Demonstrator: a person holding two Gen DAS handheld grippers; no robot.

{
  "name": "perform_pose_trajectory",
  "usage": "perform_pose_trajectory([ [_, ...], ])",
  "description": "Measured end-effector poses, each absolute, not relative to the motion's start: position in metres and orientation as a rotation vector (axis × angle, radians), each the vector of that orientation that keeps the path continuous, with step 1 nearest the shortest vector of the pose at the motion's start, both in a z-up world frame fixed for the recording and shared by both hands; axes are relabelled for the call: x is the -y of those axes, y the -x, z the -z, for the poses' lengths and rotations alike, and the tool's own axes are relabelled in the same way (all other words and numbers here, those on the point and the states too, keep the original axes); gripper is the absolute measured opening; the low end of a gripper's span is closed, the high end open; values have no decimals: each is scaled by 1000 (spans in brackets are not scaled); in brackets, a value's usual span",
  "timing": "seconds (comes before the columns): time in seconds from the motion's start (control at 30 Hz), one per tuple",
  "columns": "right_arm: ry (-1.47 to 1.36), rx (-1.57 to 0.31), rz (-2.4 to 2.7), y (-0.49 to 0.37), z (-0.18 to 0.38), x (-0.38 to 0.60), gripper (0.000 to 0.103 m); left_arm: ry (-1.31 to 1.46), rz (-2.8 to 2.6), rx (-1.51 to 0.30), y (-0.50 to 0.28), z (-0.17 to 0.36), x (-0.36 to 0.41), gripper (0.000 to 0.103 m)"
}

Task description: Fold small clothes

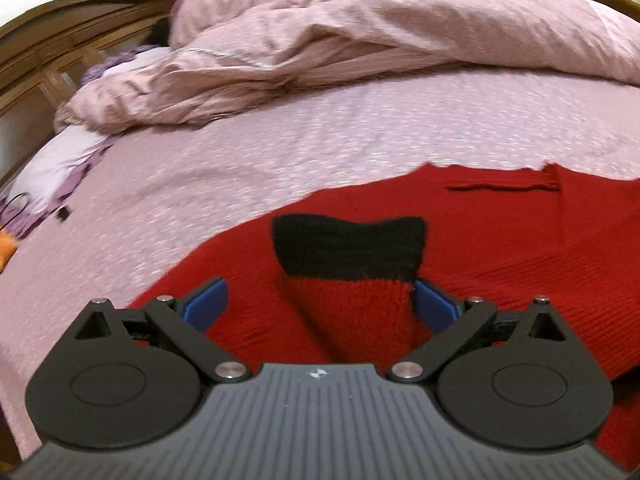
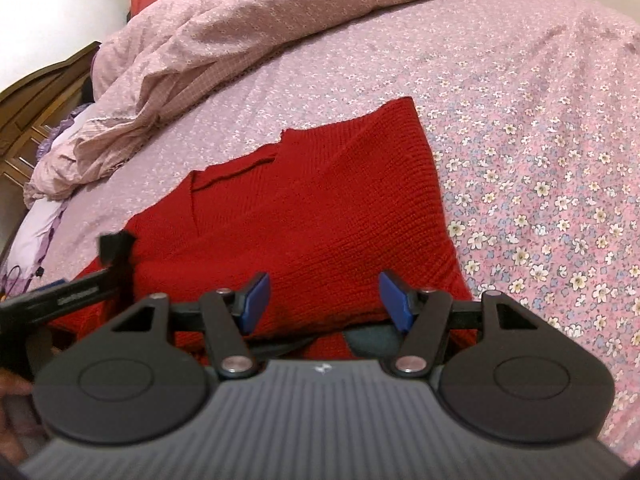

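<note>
The left claw [image 1: 320,300] has its blue pads wide apart, and the sleeve [image 1: 352,300] of the red sweater [image 1: 500,248] rises between them; the right pad seems to touch the sleeve's edge, the left pad is well apart from it, so nothing is clamped. The sleeve ends in a black cuff [image 1: 348,244], which points away from the camera, toward the pink duvet [image 1: 360,40] at the far side of the bed [image 1: 280,148]. In the right wrist view the same cuff [image 2: 116,248] shows at the left, standing up next to the left claw's arm.

The sweater lies mostly flat on the floral bedsheet [image 2: 540,160], already folded in part, with its long axis running from the near edge toward the far right corner. A slit or neckline [image 2: 236,168] shows on its far left part.

The right claw [image 2: 320,300] is also open, hovering just over the near edge of the sweater and holding nothing.

I judge the knit to be soft, light and a little stretchy, not slippery and not fragile. It will sag and drape when lifted, so a pinch on one point will pull it out of shape. Better holds are the firmer parts: the ribbed cuff for the sleeve, and the near hem or corners for the body.
</note>
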State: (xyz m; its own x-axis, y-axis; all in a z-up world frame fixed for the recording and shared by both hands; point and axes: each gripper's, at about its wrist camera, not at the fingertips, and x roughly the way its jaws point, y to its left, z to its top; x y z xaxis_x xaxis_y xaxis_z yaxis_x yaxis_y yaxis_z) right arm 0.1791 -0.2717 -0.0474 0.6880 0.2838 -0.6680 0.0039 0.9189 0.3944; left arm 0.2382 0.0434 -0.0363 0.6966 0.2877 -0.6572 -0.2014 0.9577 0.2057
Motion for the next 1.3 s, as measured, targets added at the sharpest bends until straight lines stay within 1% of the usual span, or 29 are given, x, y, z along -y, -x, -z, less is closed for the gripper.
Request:
perform_pose_trajectory([
  [0.2,-376,-799,-159,-178,48,271,63,-61,-308,-773,-211,33,-82,101],
  [0.37,-365,-805,-163,-179,45,271,63,-12,-241,-754,-191,24,-98,101],
  [0.57,-332,-786,-144,-188,33,279,63,8,-175,-720,-204,14,-106,101],
  [0.63,-312,-767,-124,-194,29,283,63,10,-155,-720,-213,15,-110,95],
  [0.67,-304,-760,-114,-198,29,286,63,12,-140,-726,-220,16,-113,90],
  [0.8,-291,-756,-81,-214,30,299,63,45,-99,-768,-241,26,-126,80],
  [1.03,-257,-748,-68,-242,37,307,63,106,-54,-842,-258,49,-145,79],
  [1.23,-238,-746,-91,-259,46,306,63,113,13,-844,-256,58,-139,79],
  [1.3,-233,-748,-93,-263,49,305,63,100,18,-840,-256,60,-135,72],
])
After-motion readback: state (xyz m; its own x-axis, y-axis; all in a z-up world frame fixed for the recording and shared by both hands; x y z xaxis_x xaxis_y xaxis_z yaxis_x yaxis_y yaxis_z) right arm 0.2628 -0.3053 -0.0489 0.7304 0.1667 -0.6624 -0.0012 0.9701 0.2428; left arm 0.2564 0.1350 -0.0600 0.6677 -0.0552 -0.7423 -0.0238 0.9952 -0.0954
